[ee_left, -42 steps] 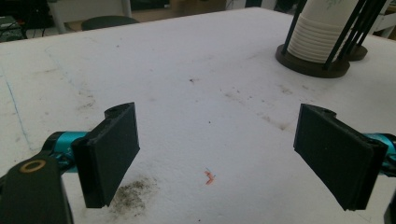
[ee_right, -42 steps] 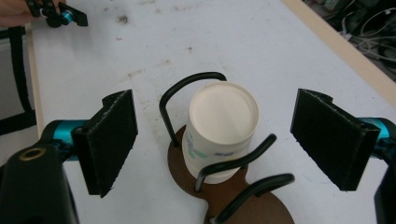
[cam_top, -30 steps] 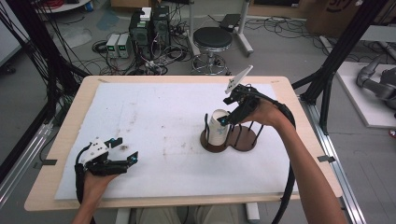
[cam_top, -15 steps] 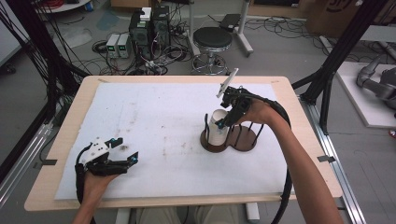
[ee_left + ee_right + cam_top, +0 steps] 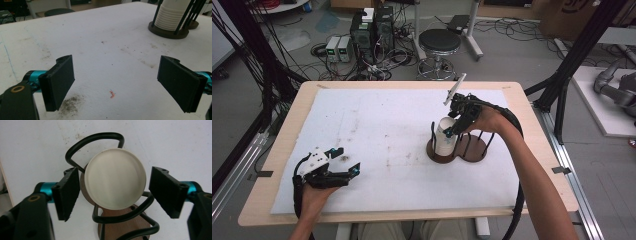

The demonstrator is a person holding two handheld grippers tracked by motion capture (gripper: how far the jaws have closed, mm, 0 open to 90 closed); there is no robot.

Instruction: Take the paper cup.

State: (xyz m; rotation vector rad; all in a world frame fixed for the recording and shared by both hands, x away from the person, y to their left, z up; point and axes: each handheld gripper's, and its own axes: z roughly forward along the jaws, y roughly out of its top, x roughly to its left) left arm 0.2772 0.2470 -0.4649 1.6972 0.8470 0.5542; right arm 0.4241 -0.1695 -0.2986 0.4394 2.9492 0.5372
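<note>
A stack of upturned white cups (image 5: 444,141) stands in a black wire holder on a brown wooden base (image 5: 435,156), right of the table's middle. My right gripper (image 5: 451,128) hangs just above the stack, pointing down, open. In the right gripper view the top cup's round bottom (image 5: 115,178) lies between the two spread jaws of the right gripper (image 5: 116,192), touching neither. My left gripper (image 5: 347,161) rests low near the front left of the white mat, open and holding nothing. The left gripper (image 5: 120,82) faces the cup stack (image 5: 171,16) from far off.
The holder's second ring (image 5: 475,148) beside the stack holds no cups. Black wire loops (image 5: 96,138) surround the stack closely. A white mat (image 5: 377,120) covers the wooden table (image 5: 287,145). A stool (image 5: 439,42) and computer boxes (image 5: 372,25) stand beyond the far edge.
My right gripper has moved left and down, from beside the holder to right over the cup stack. The left gripper has stayed put.
</note>
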